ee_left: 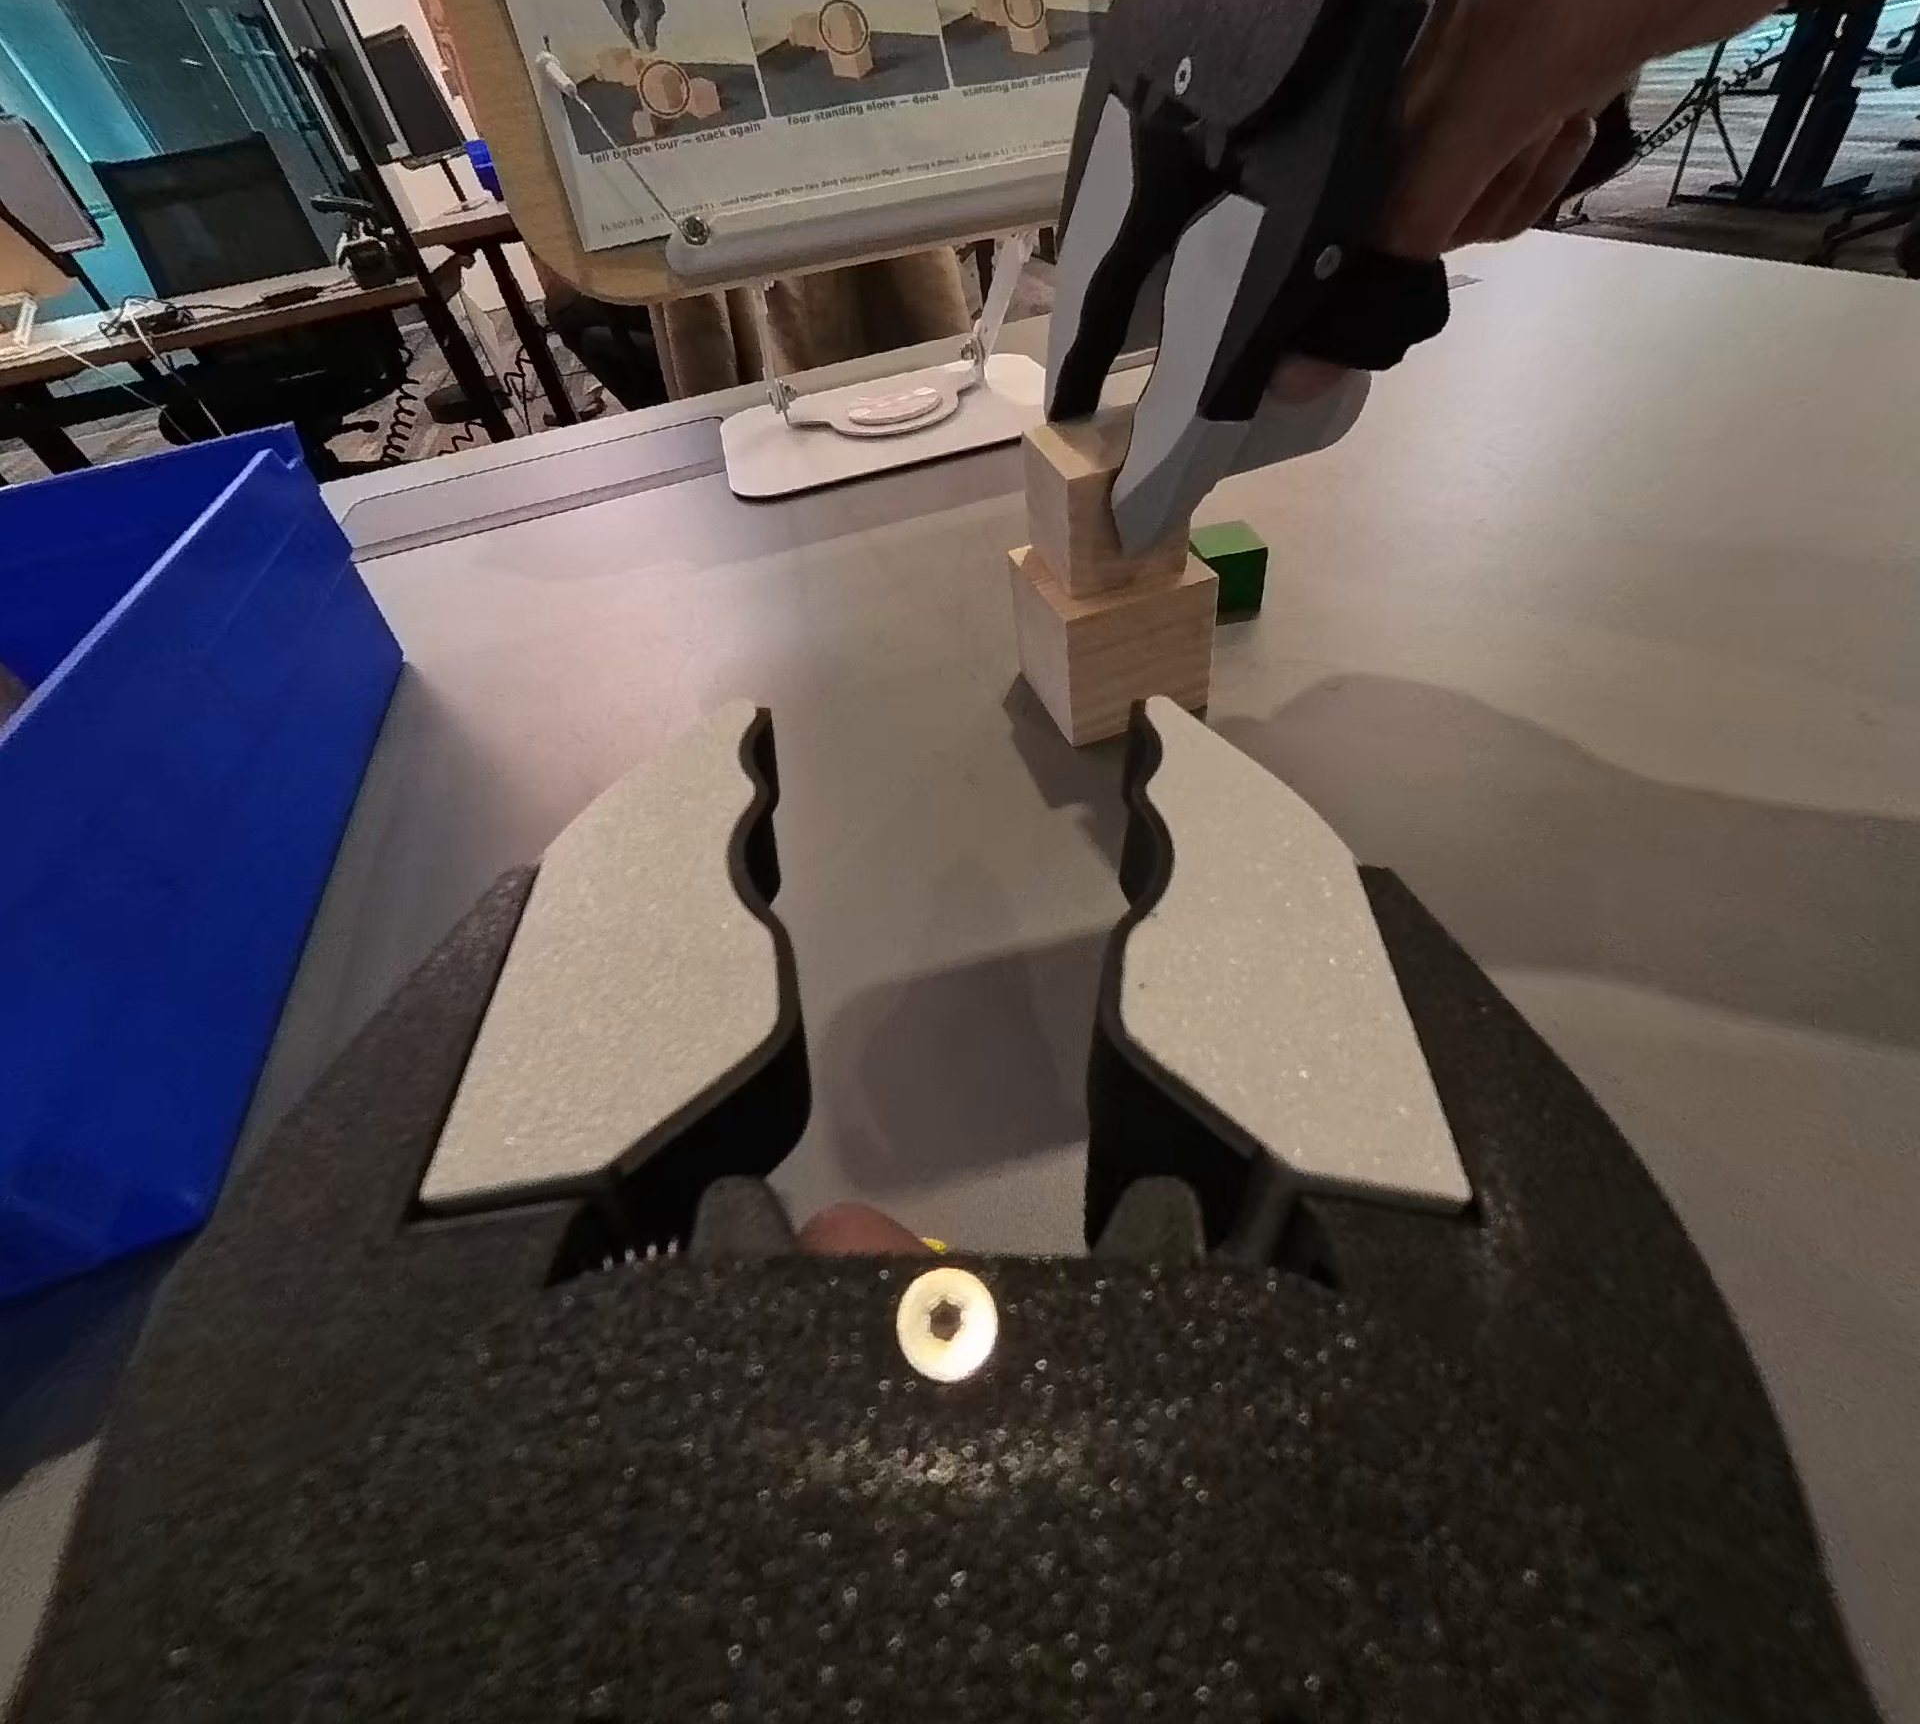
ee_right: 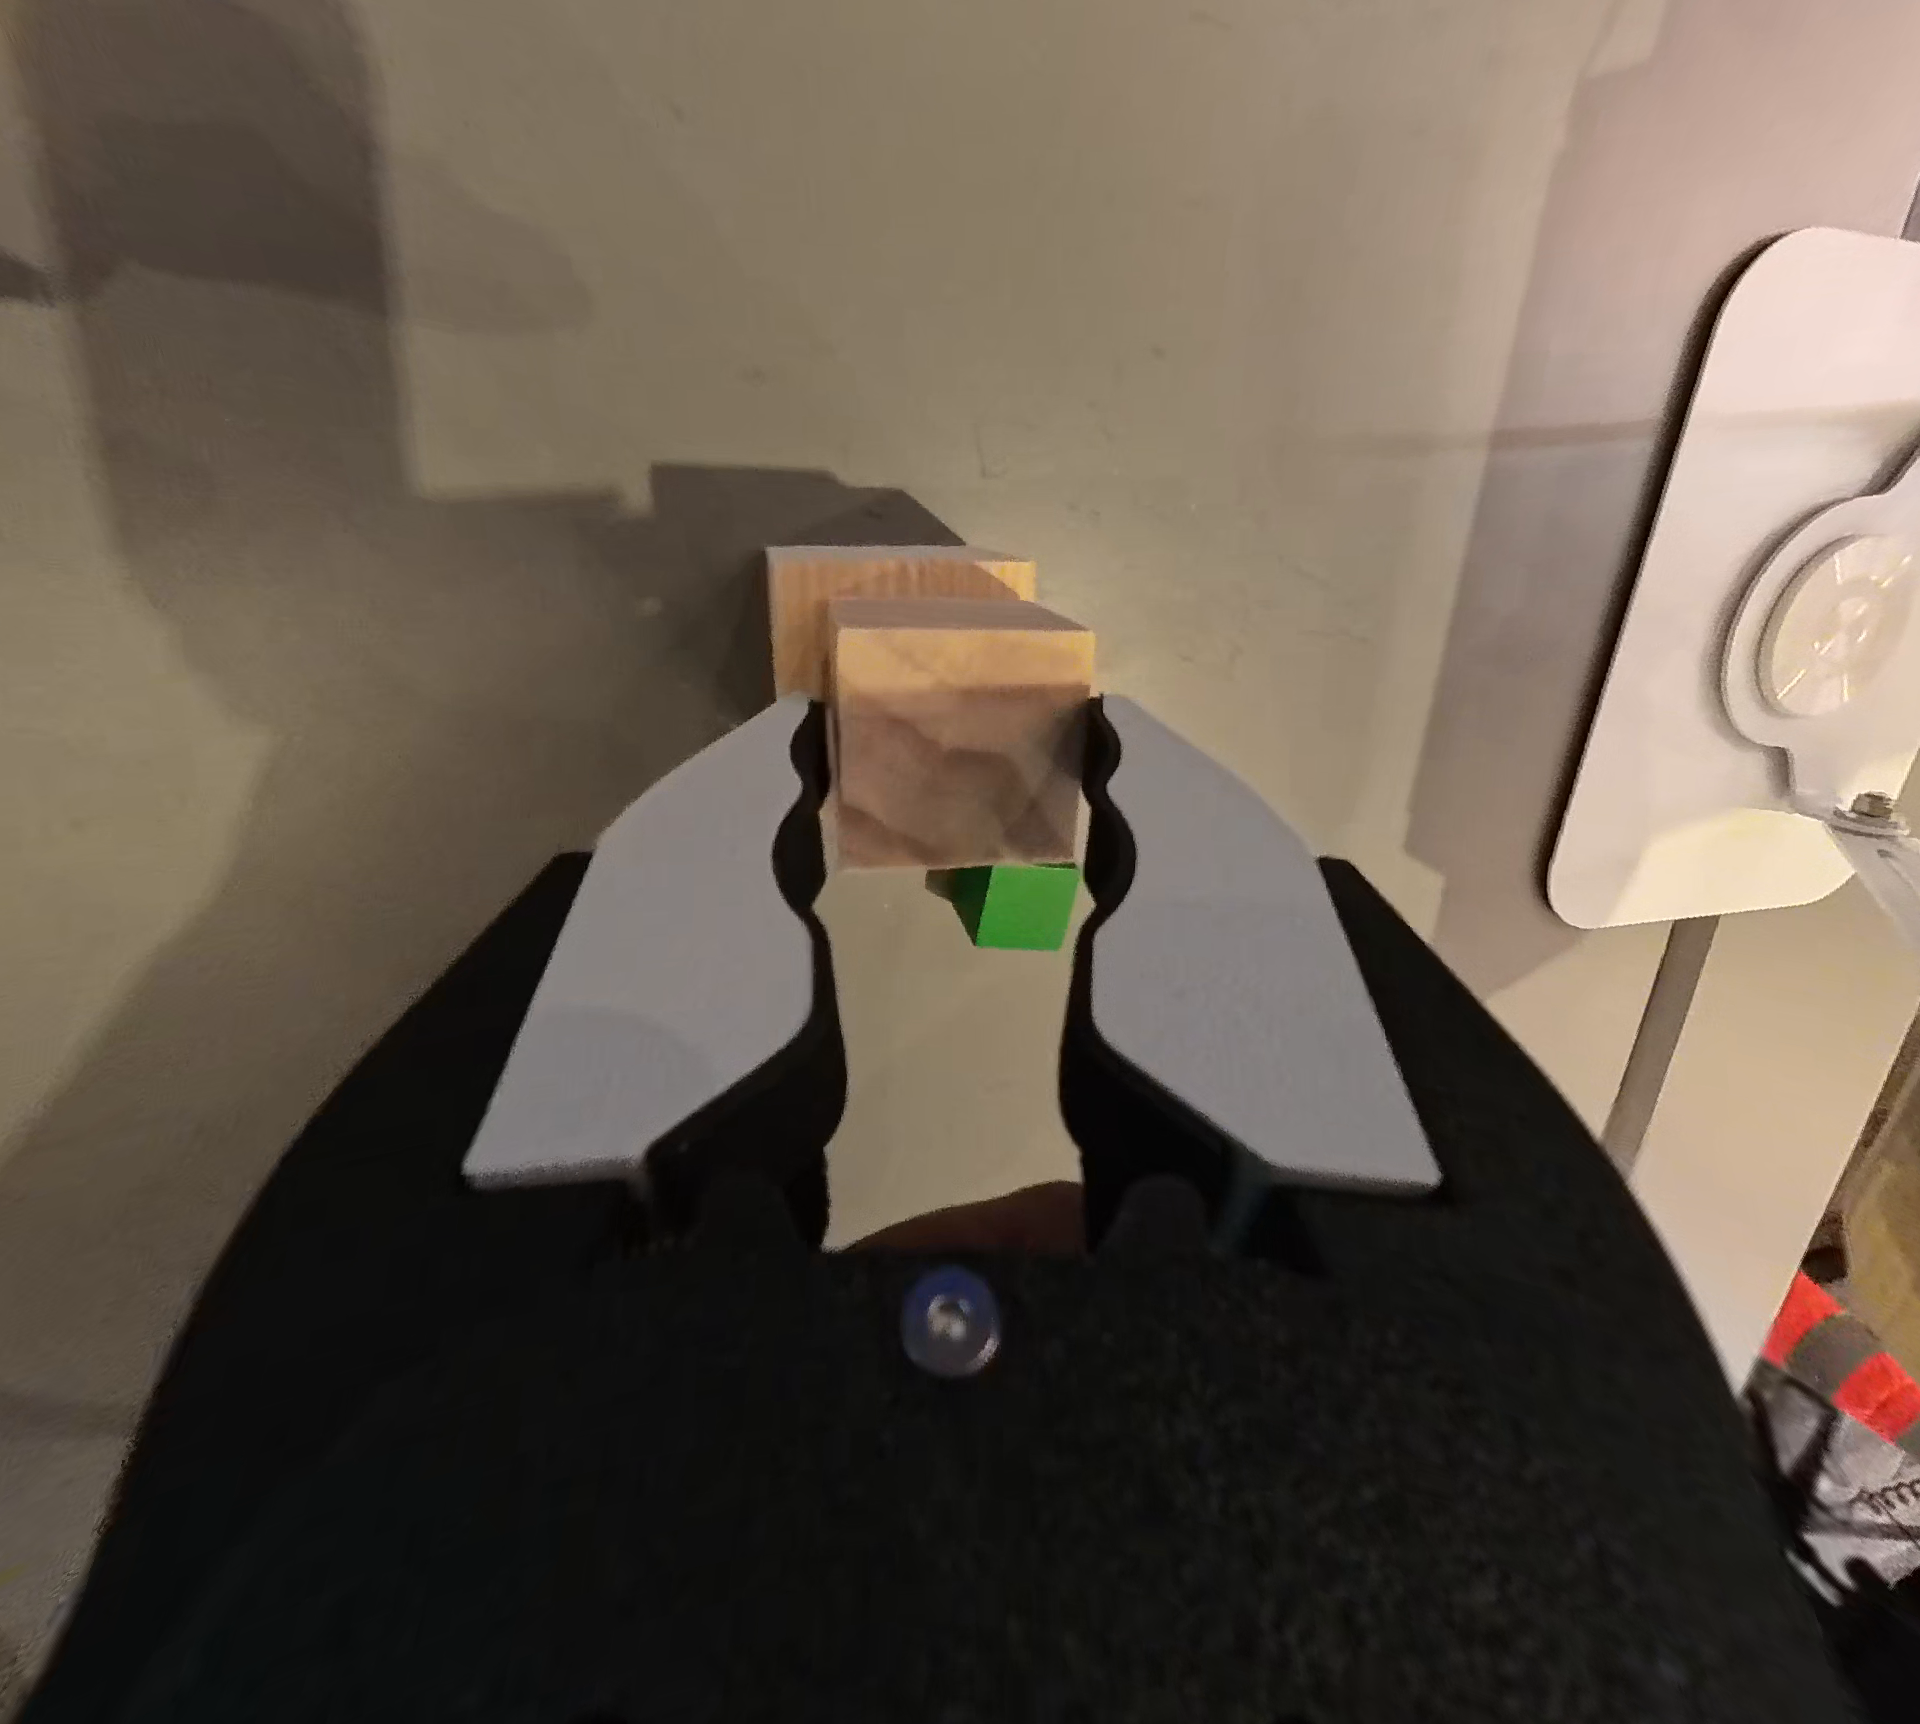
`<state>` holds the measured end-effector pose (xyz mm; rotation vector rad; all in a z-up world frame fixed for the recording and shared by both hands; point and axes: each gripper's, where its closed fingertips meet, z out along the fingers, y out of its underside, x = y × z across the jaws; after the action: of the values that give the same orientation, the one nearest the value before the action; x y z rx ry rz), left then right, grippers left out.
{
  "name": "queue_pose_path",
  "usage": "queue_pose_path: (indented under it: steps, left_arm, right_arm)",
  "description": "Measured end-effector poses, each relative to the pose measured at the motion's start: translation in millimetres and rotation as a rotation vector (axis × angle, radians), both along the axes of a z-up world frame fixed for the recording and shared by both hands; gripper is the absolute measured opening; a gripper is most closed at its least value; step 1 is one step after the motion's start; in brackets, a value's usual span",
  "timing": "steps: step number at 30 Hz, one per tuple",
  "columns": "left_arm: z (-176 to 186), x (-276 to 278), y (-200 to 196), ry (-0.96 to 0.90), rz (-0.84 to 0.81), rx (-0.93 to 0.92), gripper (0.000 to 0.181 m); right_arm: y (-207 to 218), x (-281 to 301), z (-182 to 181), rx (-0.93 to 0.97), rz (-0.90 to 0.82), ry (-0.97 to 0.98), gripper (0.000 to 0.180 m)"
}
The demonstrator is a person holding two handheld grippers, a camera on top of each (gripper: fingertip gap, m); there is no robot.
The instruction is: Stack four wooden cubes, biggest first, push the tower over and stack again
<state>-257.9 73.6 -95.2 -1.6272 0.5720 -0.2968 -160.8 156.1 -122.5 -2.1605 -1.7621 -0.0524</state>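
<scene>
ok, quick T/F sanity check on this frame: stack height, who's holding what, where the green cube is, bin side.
1. Right gripper has its fingers around the smaller wooden cube. True.
2. That cube sits over the bigger wooden cube. True.
3. Left gripper holds a cube. False: open, empty.
4. Green cube is on the stack. False: it lies on the table behind it.
5. Blue bin is left of the stack in the left wrist view. True.
</scene>
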Motion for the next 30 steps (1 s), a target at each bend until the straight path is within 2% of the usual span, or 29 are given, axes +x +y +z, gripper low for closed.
queue_pose_path:
  steps: [1, 5, 7, 9, 12, 16, 20, 22, 26, 28, 30]
  left_arm:
    - [0.0, 0.0, 0.0, 0.0, 0.0, 0.0, 0.064]
    - [0.2, 0.1, -0.1, -0.005, -0.004, -0.002, 0.064]
    - [-0.2, 0.5, -0.1, -0.002, -0.004, -0.004, 0.064]
    - [-0.4, 0.8, 0.0, 0.001, -0.005, -0.004, 0.064]
    - [-0.4, 1.0, -0.1, 0.0, -0.007, -0.005, 0.064]
    - [-0.9, 1.5, -0.2, 0.002, -0.011, -0.008, 0.064]
    - [-0.7, 1.8, -0.5, 0.002, -0.012, -0.007, 0.064]
    - [-0.4, 1.6, -0.6, 0.0, -0.012, -0.006, 0.064]
    - [-0.5, 1.5, -0.5, -0.001, -0.013, -0.007, 0.064]
    - [-0.2, 1.3, -0.6, -0.003, -0.013, -0.006, 0.064]
    - [-0.1, 1.5, -0.7, -0.003, -0.014, -0.006, 0.064]
  right_arm:
    - [-1.1, 1.3, 1.7, 0.005, 0.011, -0.009, 0.05]
    - [5.7, 7.1, 36.9, 0.096, -0.006, 0.069, 0.059]
    - [14.9, 15.9, 60.0, 0.15, -0.07, 0.151, 0.058]
    - [25.6, 33.5, 65.9, 0.189, -0.153, 0.183, 0.056]
    - [26.1, 60.5, 34.2, 0.133, -0.205, 0.145, 0.056]
    - [18.2, 76.6, -17.1, 0.049, -0.189, 0.081, 0.056]
    - [17.5, 72.4, -39.7, 0.012, -0.185, 0.084, 0.053]
    - [16.6, 71.5, -46.9, -0.006, -0.179, 0.066, 0.05]
    - [15.2, 71.1, -51.7, -0.024, -0.141, 0.035, 0.028]
    - [20.1, 72.1, -40.9, 0.002, -0.144, 0.021, 0.027]
    - [24.2, 61.9, -14.5, 0.033, -0.141, 0.079, 0.027]
